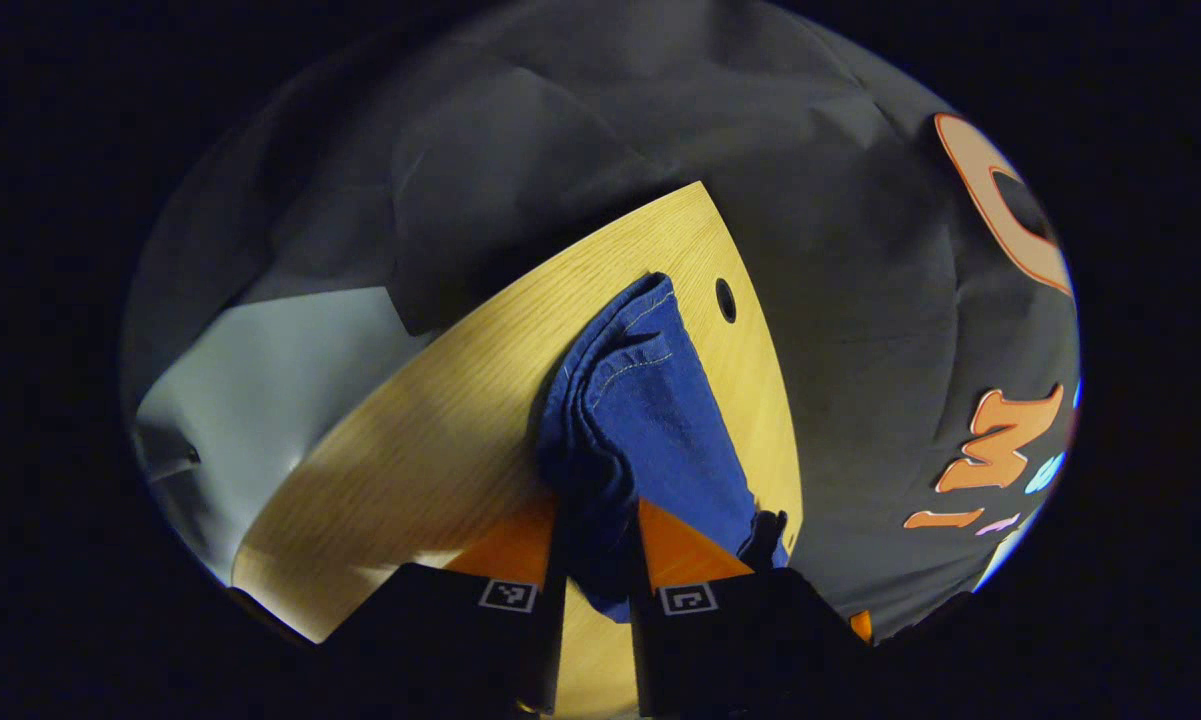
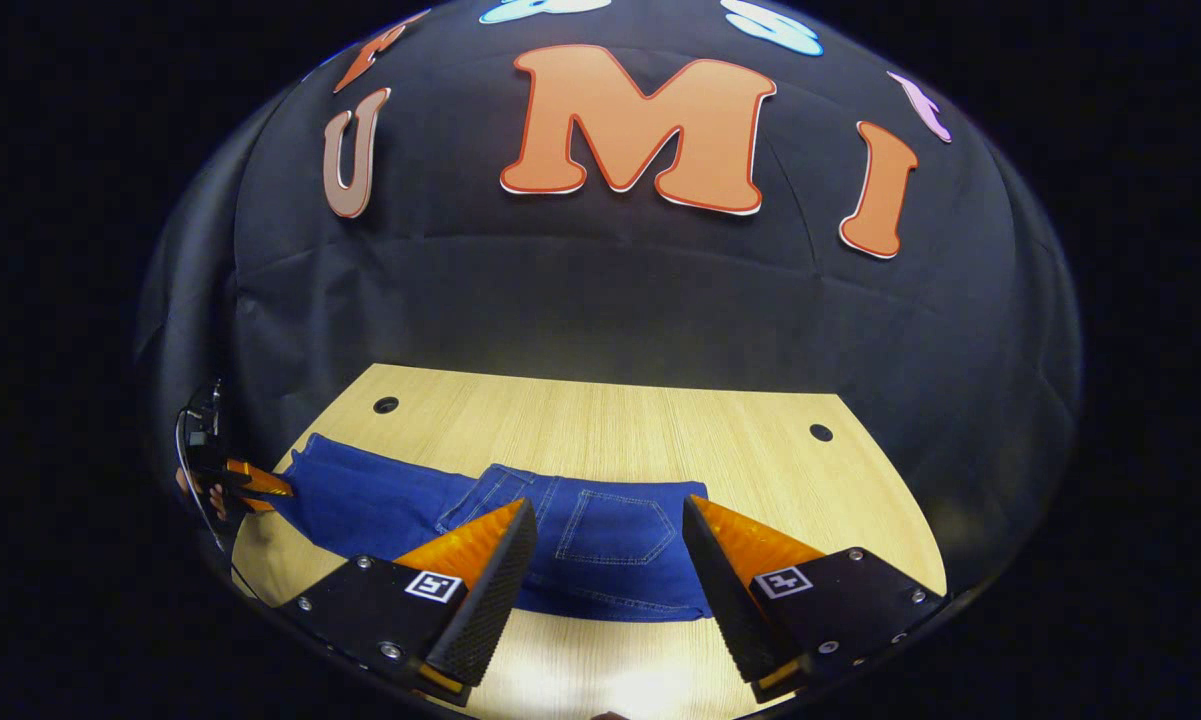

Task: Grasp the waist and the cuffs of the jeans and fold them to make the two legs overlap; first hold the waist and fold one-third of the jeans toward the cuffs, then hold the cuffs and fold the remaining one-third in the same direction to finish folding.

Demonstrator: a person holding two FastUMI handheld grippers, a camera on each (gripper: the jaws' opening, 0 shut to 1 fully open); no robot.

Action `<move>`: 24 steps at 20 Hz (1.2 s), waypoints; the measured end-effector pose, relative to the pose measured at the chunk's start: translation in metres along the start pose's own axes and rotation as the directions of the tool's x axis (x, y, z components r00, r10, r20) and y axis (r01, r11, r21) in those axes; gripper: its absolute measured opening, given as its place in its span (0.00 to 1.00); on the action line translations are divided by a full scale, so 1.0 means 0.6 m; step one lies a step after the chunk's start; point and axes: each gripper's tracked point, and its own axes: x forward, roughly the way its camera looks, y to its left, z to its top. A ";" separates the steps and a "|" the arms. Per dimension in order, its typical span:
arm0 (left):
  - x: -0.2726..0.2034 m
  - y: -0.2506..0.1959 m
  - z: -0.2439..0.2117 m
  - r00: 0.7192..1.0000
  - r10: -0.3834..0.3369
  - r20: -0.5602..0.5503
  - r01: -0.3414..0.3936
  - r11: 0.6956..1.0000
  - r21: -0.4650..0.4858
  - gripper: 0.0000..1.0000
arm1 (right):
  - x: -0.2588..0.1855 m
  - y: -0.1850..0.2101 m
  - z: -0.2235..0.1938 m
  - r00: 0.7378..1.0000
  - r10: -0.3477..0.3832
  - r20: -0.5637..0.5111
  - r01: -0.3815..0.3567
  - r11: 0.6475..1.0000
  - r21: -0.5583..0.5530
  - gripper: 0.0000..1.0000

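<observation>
Already the blue denim jeans lie lengthwise on the pale wooden table, legs seemingly overlapped. The left gripper clamps the cuff end; the right gripper hovers spread over the waist. Both one-third folds likely remain.

Your pale wooden bench has round holes at 10 and 2 o'clock; creased black cloth wall behind.
</observation>
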 end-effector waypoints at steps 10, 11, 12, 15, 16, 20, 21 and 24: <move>-0.093 -0.142 -0.019 0.977 -0.028 0.213 -0.030 0.964 0.265 0.14 | -0.011 -0.040 0.027 0.997 0.039 0.064 -0.040 0.999 0.010 0.91; -0.101 -0.169 -0.029 0.974 -0.037 0.226 -0.033 0.953 0.301 0.14 | -0.014 -0.046 0.034 0.996 0.045 0.076 -0.046 0.999 0.009 0.91; -0.104 -0.199 -0.037 0.971 -0.044 0.236 -0.037 0.943 0.329 0.14 | -0.013 -0.055 0.040 0.995 0.048 0.085 -0.049 0.999 0.006 0.91; -0.130 -0.281 -0.064 0.962 -0.089 0.257 -0.023 0.915 0.403 0.14 | -0.023 -0.077 0.057 0.991 0.065 0.120 -0.067 0.998 0.010 0.92; -0.134 -0.307 -0.079 0.961 -0.098 0.259 -0.022 0.905 0.425 0.14 | -0.026 -0.083 0.062 0.989 0.072 0.131 -0.074 0.997 0.010 0.93; -0.131 -0.418 -0.136 0.953 -0.135 0.270 -0.035 0.839 0.543 0.14 | -0.039 -0.117 0.083 0.979 0.083 0.185 -0.085 0.996 0.001 0.96; -0.126 -0.445 -0.155 0.953 -0.149 0.262 -0.026 0.825 0.564 0.14 | -0.043 -0.125 0.084 0.978 0.085 0.193 -0.087 0.996 -0.002 0.96; -0.109 -0.531 -0.216 0.954 -0.190 0.231 0.007 0.788 0.616 0.13 | -0.050 -0.155 0.081 0.975 0.084 0.206 -0.083 0.996 -0.012 0.96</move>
